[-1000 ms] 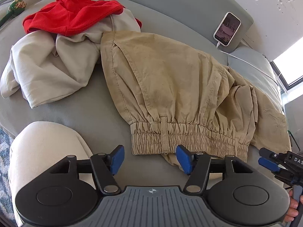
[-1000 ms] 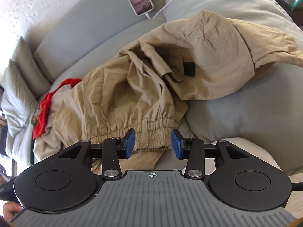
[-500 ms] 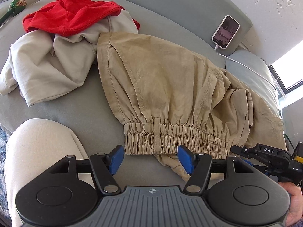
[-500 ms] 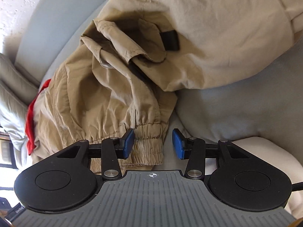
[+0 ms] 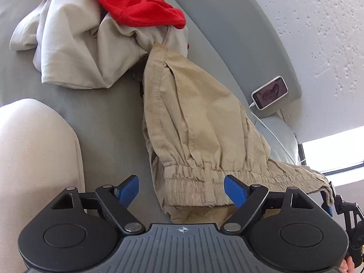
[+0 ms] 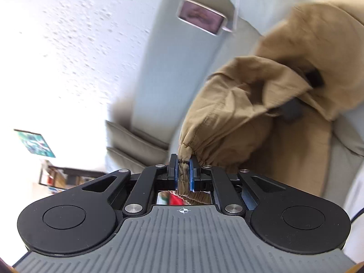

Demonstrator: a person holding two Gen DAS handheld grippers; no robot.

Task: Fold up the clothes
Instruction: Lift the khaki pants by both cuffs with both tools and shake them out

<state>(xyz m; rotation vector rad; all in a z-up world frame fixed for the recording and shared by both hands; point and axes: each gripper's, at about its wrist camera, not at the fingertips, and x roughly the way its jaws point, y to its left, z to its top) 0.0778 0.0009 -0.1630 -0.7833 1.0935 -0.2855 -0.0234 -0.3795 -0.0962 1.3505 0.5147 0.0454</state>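
Note:
Tan trousers (image 5: 195, 125) with an elastic waistband lie on the grey sofa (image 5: 107, 118). My left gripper (image 5: 180, 188) is open, its blue pads on either side of the waistband's left end, not closed on it. My right gripper (image 6: 183, 170) is shut on the other end of the waistband and lifts it; the tan cloth (image 6: 261, 86) hangs away from it. The right gripper also shows at the right edge of the left wrist view (image 5: 329, 201), holding the waistband corner.
A pale beige garment (image 5: 77, 52) and a red garment (image 5: 136, 4) are piled at the back of the sofa. A phone (image 5: 269, 95) on a white cable leans on the backrest. My knee (image 5: 34, 159) is at the left.
My right gripper has closed on the waistband's right end and raised it. The trousers have been pulled taut and narrower. My left gripper has moved closer to the waistband, still open.

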